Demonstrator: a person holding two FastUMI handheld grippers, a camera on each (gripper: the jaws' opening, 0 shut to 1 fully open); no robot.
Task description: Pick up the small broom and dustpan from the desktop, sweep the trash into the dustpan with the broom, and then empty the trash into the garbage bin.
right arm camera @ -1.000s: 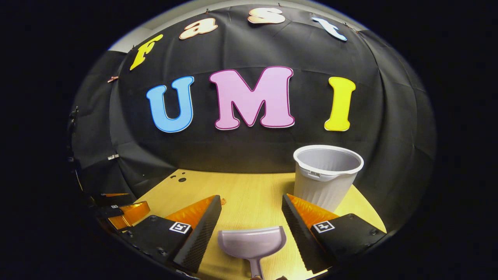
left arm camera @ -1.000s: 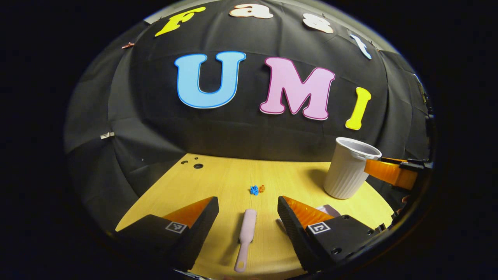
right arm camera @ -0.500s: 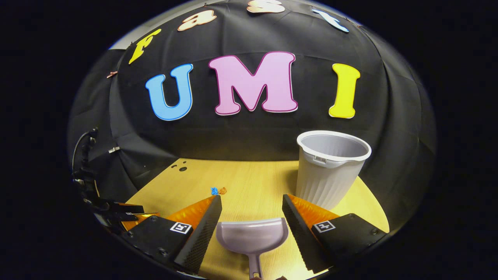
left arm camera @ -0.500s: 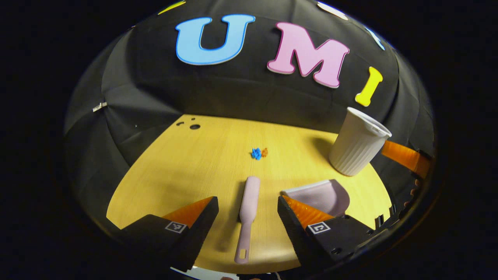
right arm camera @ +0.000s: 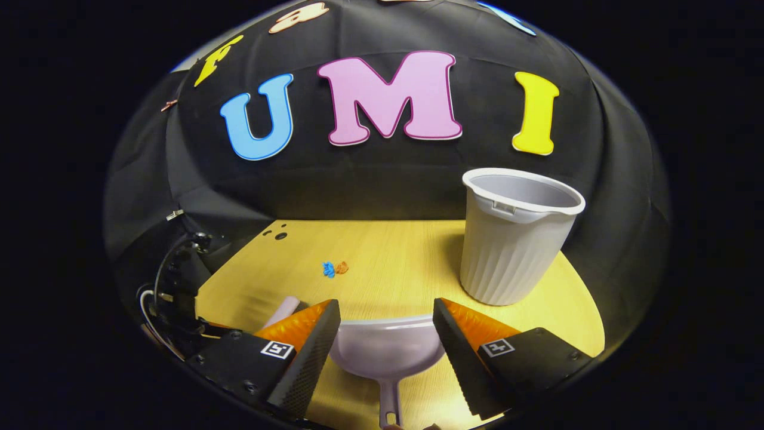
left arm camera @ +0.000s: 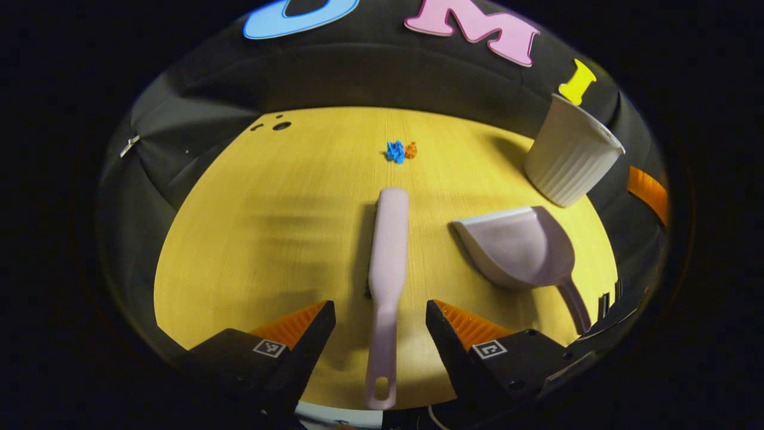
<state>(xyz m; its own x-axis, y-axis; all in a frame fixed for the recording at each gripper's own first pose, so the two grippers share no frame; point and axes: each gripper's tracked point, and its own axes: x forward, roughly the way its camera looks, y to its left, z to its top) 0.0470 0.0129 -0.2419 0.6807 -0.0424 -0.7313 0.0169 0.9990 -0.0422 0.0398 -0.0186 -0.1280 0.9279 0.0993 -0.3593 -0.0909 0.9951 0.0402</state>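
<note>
A pale pink broom (left arm camera: 388, 263) lies flat on the wooden desktop (left arm camera: 268, 227), its handle pointing toward me. My left gripper (left arm camera: 380, 325) hangs open above that handle, one finger on each side. A mauve dustpan (left arm camera: 519, 245) rests to the broom's right, handle toward me. In the right gripper view the dustpan (right arm camera: 387, 353) sits between the open fingers of my right gripper (right arm camera: 386, 334), and the broom's tip (right arm camera: 285, 307) peeks out at the left. Small blue and orange trash scraps (left arm camera: 400, 150) (right arm camera: 334, 269) lie beyond the broom. A white ribbed garbage bin (left arm camera: 570, 155) (right arm camera: 513, 236) stands upright at the back right.
Black cloth walls close in the desktop at the back and both sides. A few dark holes (left arm camera: 280, 126) mark the far left corner of the desktop. The other gripper's body and cables (right arm camera: 176, 298) show at the left of the right gripper view.
Both grippers have tipped downward and risen, so more of the desktop shows. The left one now looks steeply down on the broom and dustpan. Nothing on the desktop has moved.
</note>
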